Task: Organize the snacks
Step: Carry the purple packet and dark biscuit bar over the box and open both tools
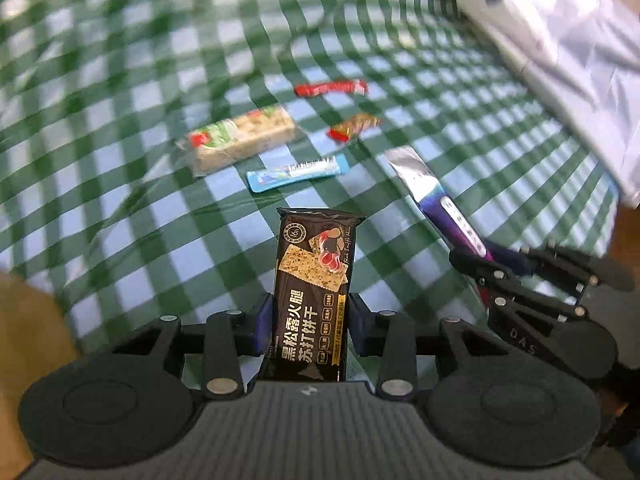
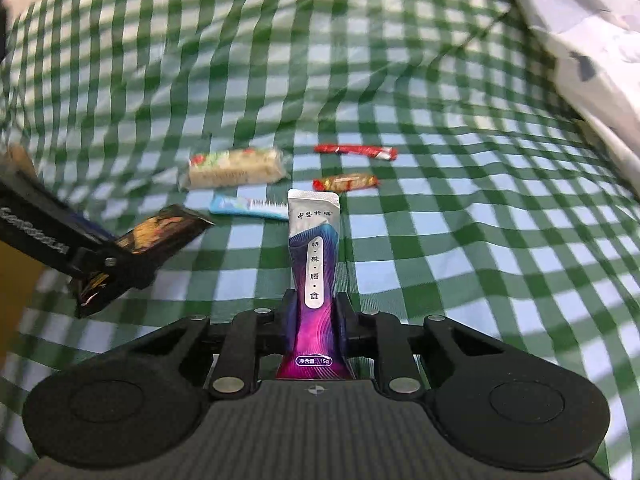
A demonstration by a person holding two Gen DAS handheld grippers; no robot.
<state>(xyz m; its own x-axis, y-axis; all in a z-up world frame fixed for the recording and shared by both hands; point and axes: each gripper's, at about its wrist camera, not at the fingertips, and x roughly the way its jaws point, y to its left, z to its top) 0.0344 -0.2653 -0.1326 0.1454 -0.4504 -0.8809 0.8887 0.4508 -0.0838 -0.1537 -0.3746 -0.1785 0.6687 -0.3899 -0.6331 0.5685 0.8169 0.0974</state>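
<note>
Your left gripper pinched a black soda-cracker packet printed with gold crackers and white Chinese lettering; its pads were pressed on both long edges, and the packet stood up between the fingers, lifted clear of the green-checked tablecloth. Your right gripper was clamped on a slim silver-and-purple stick sachet, magenta at the bottom, also held upright off the cloth. Beyond both tools, toward the middle of the cloth, four snacks lay flat: a clear-wrapped pale cracker pack, a light blue stick just nearer, a red stick farthest, and a red-and-gold candy between them. A crumpled white plastic bag sat at the right edge.
</note>
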